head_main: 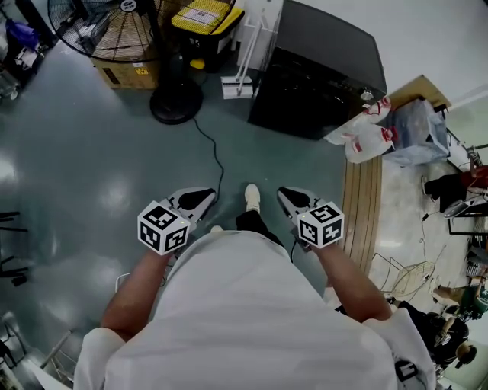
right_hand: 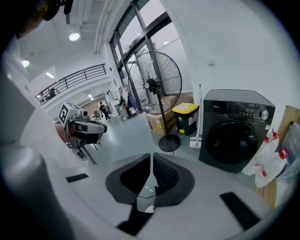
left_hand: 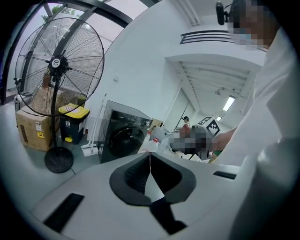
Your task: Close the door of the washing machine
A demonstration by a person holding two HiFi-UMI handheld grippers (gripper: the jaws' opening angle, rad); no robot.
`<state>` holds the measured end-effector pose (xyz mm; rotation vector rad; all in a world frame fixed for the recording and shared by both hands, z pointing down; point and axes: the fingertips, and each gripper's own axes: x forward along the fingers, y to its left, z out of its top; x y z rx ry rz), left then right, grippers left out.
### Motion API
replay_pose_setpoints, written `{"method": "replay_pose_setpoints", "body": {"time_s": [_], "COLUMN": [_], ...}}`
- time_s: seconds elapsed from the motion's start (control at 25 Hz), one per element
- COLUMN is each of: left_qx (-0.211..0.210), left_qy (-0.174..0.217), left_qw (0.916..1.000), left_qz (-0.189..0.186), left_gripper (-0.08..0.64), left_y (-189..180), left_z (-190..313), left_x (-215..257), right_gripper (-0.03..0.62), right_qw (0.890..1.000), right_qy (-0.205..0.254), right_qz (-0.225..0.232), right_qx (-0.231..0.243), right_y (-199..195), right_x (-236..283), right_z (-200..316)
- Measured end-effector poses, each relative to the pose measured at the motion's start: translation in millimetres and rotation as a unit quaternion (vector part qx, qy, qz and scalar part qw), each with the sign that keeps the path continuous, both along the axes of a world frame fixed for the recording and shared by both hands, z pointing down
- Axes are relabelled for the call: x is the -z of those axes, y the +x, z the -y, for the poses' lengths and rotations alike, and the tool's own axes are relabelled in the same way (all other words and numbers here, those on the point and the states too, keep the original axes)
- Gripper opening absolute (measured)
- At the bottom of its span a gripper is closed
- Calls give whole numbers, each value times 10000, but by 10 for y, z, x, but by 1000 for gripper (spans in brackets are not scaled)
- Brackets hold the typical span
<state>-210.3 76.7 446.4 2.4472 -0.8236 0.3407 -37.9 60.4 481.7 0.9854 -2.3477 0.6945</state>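
Note:
The black front-loading washing machine (head_main: 320, 76) stands on the floor a few steps ahead of me. Its round dark door (right_hand: 230, 143) looks flush with the front; it appears the same in the left gripper view (left_hand: 123, 140). I hold both grippers close to my body, well short of the machine. The left gripper (head_main: 207, 195) is shut, its tips meeting with nothing between them (left_hand: 150, 155). My right gripper (head_main: 287, 195) is also shut and empty (right_hand: 151, 155). Both point towards the machine.
A pedestal fan (head_main: 175, 99) stands left of the machine, its cable (head_main: 217, 160) trailing over the floor towards my foot (head_main: 252, 196). Behind it are a cardboard box (head_main: 126, 72) and a yellow-lidded bin (head_main: 202, 23). White plastic bags (head_main: 366, 137) and a wooden board (head_main: 366, 198) lie right.

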Motion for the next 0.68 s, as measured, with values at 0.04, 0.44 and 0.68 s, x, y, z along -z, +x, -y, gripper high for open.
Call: {"method": "replay_pose_setpoints", "body": {"time_s": [0.04,0.44,0.68], "left_qx": [14,68,95], "left_qy": [-2,62,69], "left_qw": [10000,10000,9999], "left_qz": [-1,-38,6], "left_gripper": [18,18,18], "left_y": [-22,-120,-171], "left_z": [-12,-140,-141], "left_x": [8,44,11], "right_gripper": [28,18,14], "right_qw": [10000,9998,9996], "right_qy": [17,208,282], "right_qz": [-10,-36,-57], "right_qx": [14,52,82], "right_y": [-17,-137,-174], "right_x": [20,159,168], "right_z": [-5,-43,-26]}}
